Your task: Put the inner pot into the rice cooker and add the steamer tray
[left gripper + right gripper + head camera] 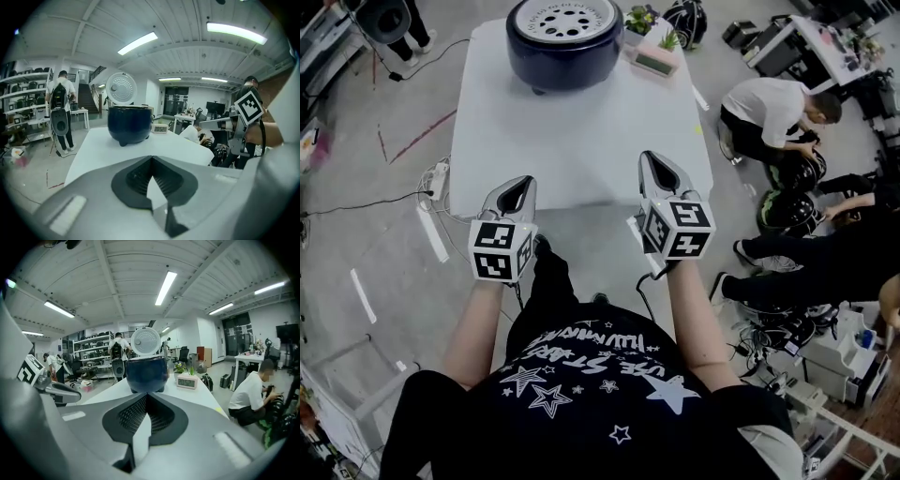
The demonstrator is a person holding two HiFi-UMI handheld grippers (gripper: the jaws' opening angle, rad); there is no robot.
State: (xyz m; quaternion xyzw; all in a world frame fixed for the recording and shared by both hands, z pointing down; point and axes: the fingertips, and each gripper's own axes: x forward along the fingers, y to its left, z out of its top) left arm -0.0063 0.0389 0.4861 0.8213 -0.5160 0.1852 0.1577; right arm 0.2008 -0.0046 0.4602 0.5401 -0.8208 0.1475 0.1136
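Observation:
A dark blue rice cooker (563, 42) stands at the far end of the white table (581, 141), and a white perforated disc shows at its top. In both gripper views the cooker (129, 123) (147, 373) has its lid raised, the white perforated inner face turned toward me. My left gripper (517, 187) (151, 159) and right gripper (654, 161) (147, 394) hover side by side over the table's near edge, well short of the cooker. Both are shut with nothing between the jaws. No separate inner pot or steamer tray can be made out.
A small digital clock (656, 61) and potted plants (639, 19) sit to the right of the cooker. People crouch on the floor to the right of the table (778, 112). A power strip and cables (439, 176) lie at the table's left. A person with a backpack (60, 108) stands far left.

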